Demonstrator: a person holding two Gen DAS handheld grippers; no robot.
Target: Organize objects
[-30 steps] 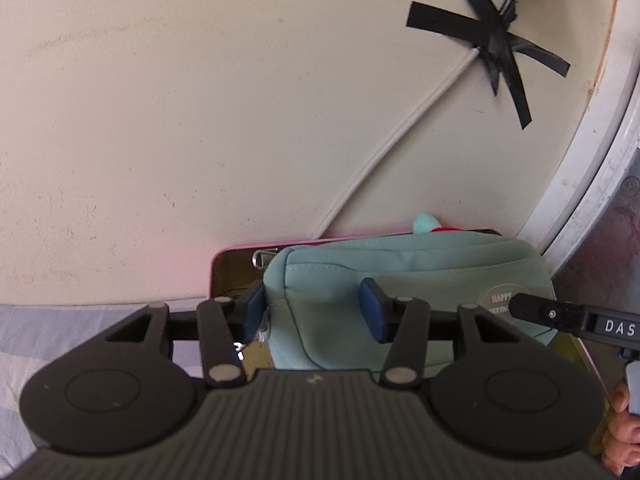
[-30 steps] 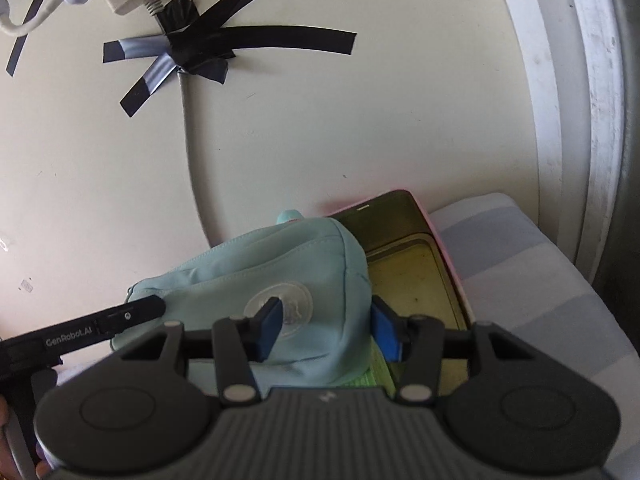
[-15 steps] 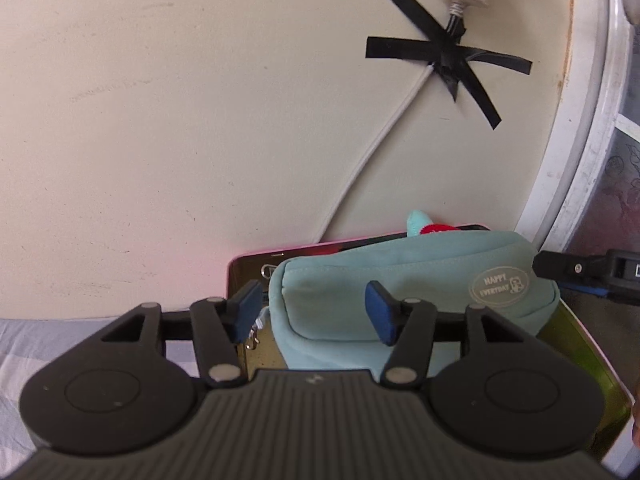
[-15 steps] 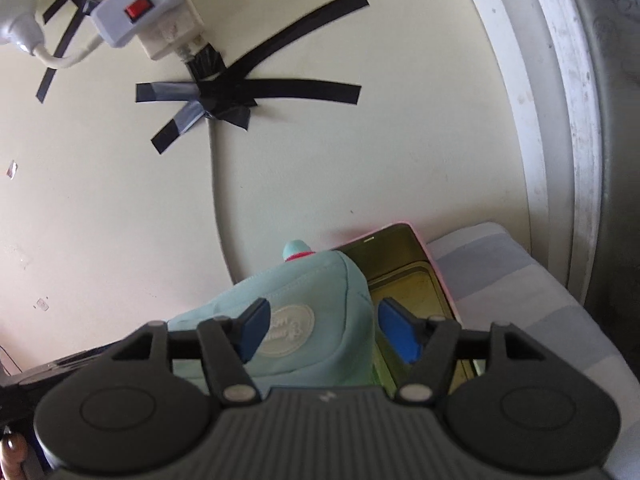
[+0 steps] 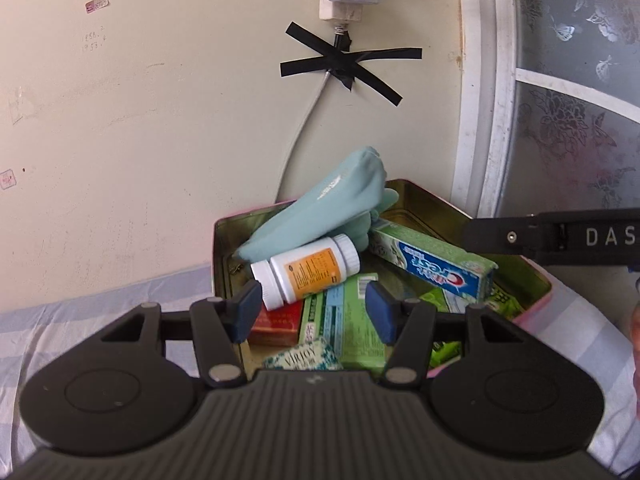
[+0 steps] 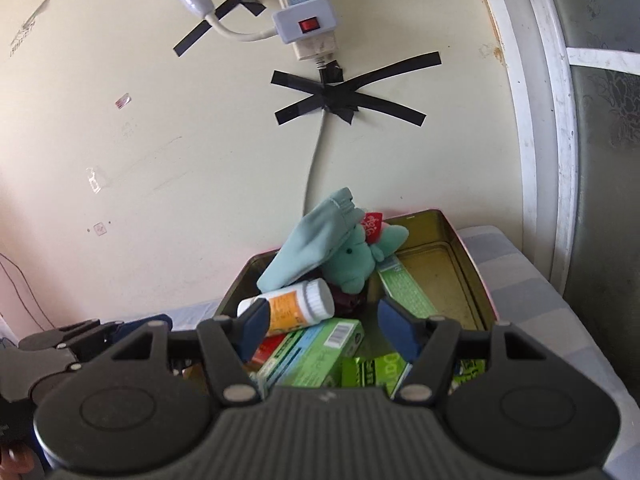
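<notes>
Clutter fills the tin box [image 5: 224,240] against the wall — the teal pouch [image 5: 320,208] leans half over its back rim, propped on a plush toy [image 6: 352,256], and I judge a nudge could tip it out. The Crest toothpaste carton [image 5: 432,260] lies slanted and could slide. The white pill bottle [image 5: 308,270] rests on its side atop the boxes, free to roll. Left gripper [image 5: 312,308] and right gripper [image 6: 324,324] hover near the box, fingers partly spread, holding nothing. Readable: "Crest", "VIRJOY" on a tissue pack [image 5: 304,356], "DAS" on the right gripper's body.

Perhaps a red box [image 5: 276,322], half hidden under the bottle [image 5: 306,270]
</notes>
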